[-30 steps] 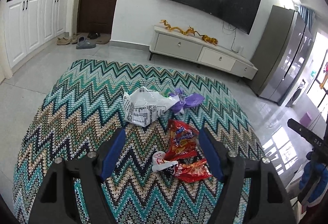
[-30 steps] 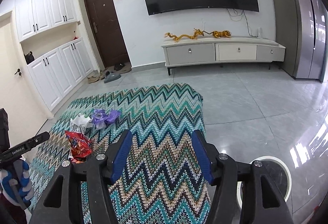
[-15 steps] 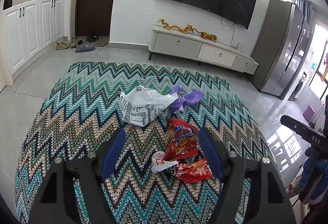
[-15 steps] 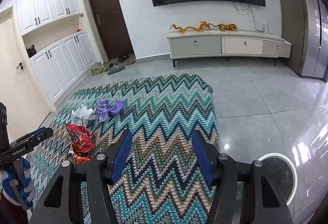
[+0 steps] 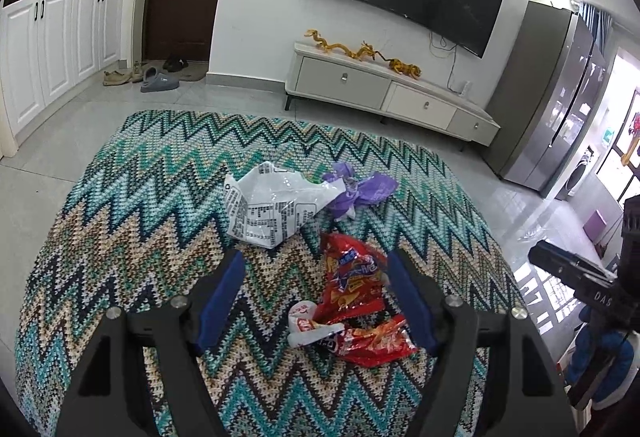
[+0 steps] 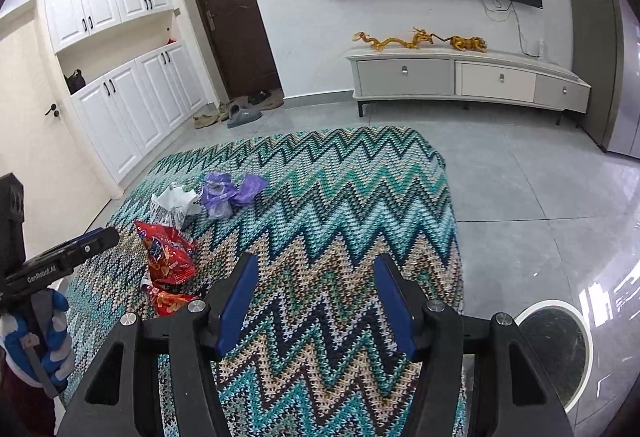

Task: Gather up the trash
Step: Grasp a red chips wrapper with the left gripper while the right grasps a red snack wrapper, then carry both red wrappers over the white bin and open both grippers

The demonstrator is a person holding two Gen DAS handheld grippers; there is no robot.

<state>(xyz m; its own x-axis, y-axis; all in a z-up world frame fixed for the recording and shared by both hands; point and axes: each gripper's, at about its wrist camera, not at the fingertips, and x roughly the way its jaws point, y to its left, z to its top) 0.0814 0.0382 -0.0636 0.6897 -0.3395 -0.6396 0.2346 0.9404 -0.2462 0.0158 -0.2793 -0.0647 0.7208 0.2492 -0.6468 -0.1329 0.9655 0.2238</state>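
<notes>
Four pieces of trash lying on zigzag rug (image 5: pixel 132 205), toward its middle, none near an edge; white printed wrapper (image 5: pixel 272 205) and purple crumpled bag (image 5: pixel 360 191) touching each other on the far side; red snack bag (image 5: pixel 352 277) just nearer, small red-and-white wrapper (image 5: pixel 352 337) nearest and tucked against it; left gripper (image 5: pixel 316 297) spread, nothing pinched, hovering over the two red pieces with red snack bag framed between the blue pads; right gripper (image 6: pixel 316 297) spread too, empty, over bare rug toward the rug's right edge, well apart from the pile; round white-rimmed bin (image 6: pixel 556 349) on floor just off that right edge, likely the drop point; all pieces probably very light, thin, crinkly film; slippery, collapsing under pressure, nothing fragile; best to pinch a raised crease or bunched middle of red snack bag, not a flat edge lying on the knit; risk of pads snagging rug loops or film sliding out.
</notes>
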